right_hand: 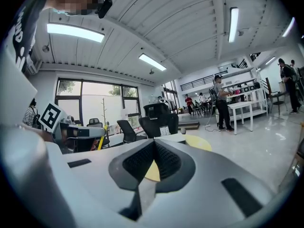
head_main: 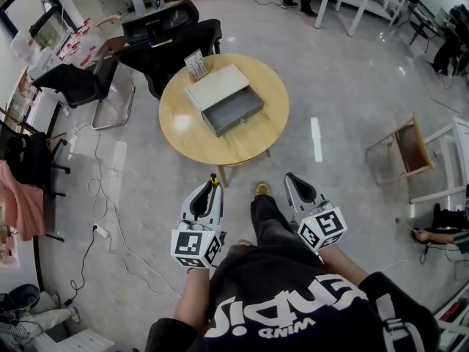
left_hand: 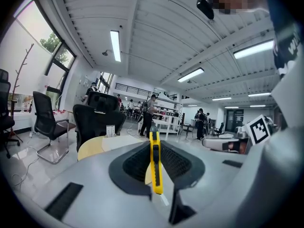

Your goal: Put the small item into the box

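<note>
"Head view puts the round table point(head_main: 183, 127) far ahead of me across the floor, with the box point(head_main: 233, 110) on it, its grey tray pulled open toward the near right," I say. "Both grippers hang low and near me, well apart from it, so I judge the whole carry is yet to be done."

"So what could spoil it?"

"The carry itself, mostly. My left gripper point(head_main: 212, 184) is pinching the yellow utility knife point(left_hand: 155, 163) by its thin sides, the knife lying along the jaws with one end poking past the tips (a narrow, smooth plastic body, slippery I'd guess). A jolt in my step or a slack squeeze could let it twist or slide out onto the floor, short of the box. I cannot tell whether the blade is out."

"And the other one?"

"My right gripper point(head_main: 294, 180) has its jaws pressed together on nothing, so it is in no state to catch a slip. At the table the risk is the release: let go too high or off to one side and the knife could bounce off the tray's rim or land on the white top point(head_main: 218, 85) instead of inside."
</note>
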A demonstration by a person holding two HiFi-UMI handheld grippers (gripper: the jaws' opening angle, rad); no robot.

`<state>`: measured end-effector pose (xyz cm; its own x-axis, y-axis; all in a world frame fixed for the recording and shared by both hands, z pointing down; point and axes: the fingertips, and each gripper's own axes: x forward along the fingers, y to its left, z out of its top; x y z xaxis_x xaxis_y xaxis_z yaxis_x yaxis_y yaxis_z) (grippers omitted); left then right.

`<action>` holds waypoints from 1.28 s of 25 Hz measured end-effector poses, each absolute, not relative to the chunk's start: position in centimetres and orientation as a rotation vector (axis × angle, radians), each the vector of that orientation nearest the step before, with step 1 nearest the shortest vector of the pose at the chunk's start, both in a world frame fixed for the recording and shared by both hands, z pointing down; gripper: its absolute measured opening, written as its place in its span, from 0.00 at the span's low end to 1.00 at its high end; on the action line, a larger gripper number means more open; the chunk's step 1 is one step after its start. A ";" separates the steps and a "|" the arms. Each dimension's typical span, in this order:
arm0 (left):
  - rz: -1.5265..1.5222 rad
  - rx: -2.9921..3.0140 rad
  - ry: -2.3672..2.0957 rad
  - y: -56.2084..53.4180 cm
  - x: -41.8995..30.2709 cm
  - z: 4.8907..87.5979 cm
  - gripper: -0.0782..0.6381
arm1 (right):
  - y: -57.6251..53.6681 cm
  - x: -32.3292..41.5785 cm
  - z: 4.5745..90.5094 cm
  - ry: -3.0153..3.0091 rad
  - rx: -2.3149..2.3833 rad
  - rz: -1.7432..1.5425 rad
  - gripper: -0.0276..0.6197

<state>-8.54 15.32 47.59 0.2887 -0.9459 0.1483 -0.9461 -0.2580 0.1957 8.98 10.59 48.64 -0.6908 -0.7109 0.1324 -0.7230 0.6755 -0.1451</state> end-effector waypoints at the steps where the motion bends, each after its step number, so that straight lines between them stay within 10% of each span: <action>1: 0.002 2.315 -1.737 14.5 -8.6 47.7 0.21 | 9.8 8.9 48.7 -2.816 1.207 0.288 0.04; 32: 0.039 2.256 -1.780 -9.6 -10.9 45.6 0.21 | -14.8 4.9 47.4 -2.859 1.018 0.330 0.04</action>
